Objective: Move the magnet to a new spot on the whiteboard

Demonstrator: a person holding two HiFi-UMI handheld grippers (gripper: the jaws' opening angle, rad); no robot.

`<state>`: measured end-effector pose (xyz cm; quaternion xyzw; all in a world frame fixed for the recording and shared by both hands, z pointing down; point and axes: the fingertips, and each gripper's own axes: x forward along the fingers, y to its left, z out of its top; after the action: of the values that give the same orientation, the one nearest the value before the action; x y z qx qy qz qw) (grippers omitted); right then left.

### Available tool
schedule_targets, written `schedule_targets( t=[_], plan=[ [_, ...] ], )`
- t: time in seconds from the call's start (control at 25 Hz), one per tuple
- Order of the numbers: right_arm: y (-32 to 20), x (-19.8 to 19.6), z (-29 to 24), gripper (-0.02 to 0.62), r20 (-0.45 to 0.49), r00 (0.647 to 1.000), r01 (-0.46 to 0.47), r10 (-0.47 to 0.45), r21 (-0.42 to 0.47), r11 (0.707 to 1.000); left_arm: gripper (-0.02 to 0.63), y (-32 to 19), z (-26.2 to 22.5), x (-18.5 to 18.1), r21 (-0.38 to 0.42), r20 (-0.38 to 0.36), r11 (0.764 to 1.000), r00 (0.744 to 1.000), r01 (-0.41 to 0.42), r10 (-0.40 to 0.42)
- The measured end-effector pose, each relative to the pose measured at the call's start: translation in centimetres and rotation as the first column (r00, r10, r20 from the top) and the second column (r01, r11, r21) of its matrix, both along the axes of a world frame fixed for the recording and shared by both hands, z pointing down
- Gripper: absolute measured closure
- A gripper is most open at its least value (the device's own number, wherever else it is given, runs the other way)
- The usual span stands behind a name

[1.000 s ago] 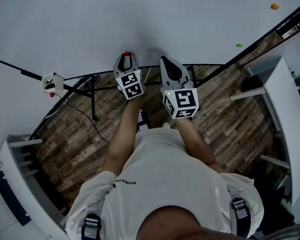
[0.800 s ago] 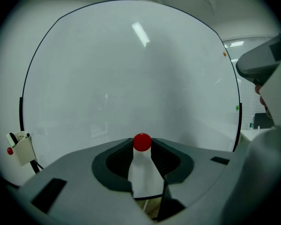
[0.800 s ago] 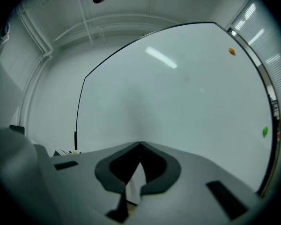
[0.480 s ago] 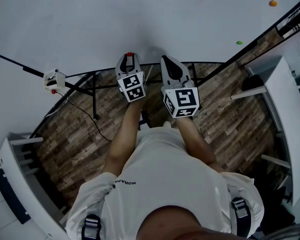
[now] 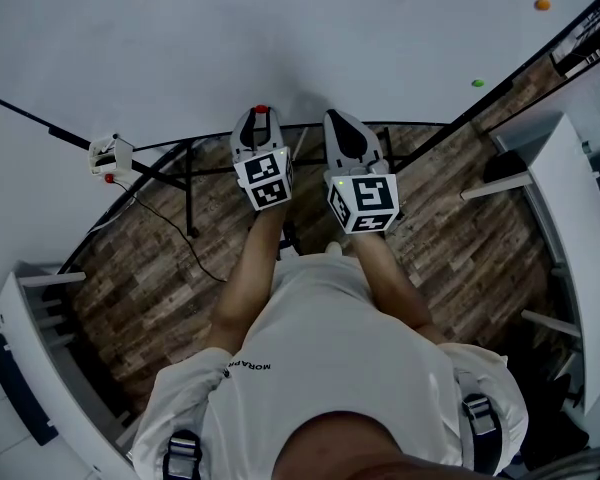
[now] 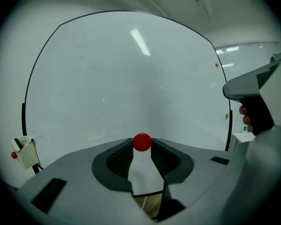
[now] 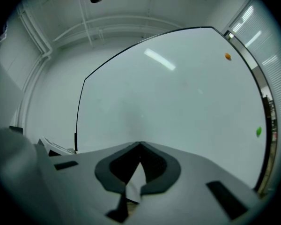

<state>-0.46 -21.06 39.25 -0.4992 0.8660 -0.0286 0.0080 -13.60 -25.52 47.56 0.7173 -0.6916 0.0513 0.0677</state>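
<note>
Far left, a small white holder (image 5: 106, 155) with a red dot on it hangs off the lower edge of the whiteboard (image 5: 280, 28). Black stand legs (image 5: 187, 193) run below it, over a wood-plank floor (image 5: 160, 258).

Left tool (image 5: 259, 118) is just left of centre and points at the board, a bit below level. Its jaws are closed on the red magnet (image 6: 142, 142), which sits right at the jaw tips and is pinched from both sides. The pads behind it are bare. The magnet is low on the board, near the bottom edge and about mid-width. It's right up at the surface, but I can't tell if it actually touches.

Right tool (image 7: 139, 146) is just beside the left one, apart from it, and also faces the board, held level. Its jaws are closed tip to tip with nothing between them.

The left gripper view catches the right tool at its right edge, with fingers (image 6: 243, 116) wrapped on the handle.

Further right on the board there's a green magnet (image 5: 478, 83) near the right edge. An orange magnet (image 5: 542, 4) sits higher up toward the top right corner. Both are well apart from the red one.

The person's white shirt (image 5: 330, 358) fills the bottom centre of the head view, with both forearms reaching up to the tools.
</note>
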Motion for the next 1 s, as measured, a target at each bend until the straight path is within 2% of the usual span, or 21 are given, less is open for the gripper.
schedule_targets(
  t=[0.56,1.0],
  plan=[
    [0.7,0.3,-0.1,0.583,-0.002,1.000,-0.004,0.004,-0.004,1.000,0.486,2.2,-4.6,1.5,0.071,-0.030,0.997,0.999,-0.032,0.034],
    [0.7,0.5,-0.5,0.583,0.002,1.000,-0.013,0.013,0.002,1.000,0.486,3.7,-7.1,2.0,0.112,-0.017,0.992,0.998,-0.054,0.056]
  ],
)
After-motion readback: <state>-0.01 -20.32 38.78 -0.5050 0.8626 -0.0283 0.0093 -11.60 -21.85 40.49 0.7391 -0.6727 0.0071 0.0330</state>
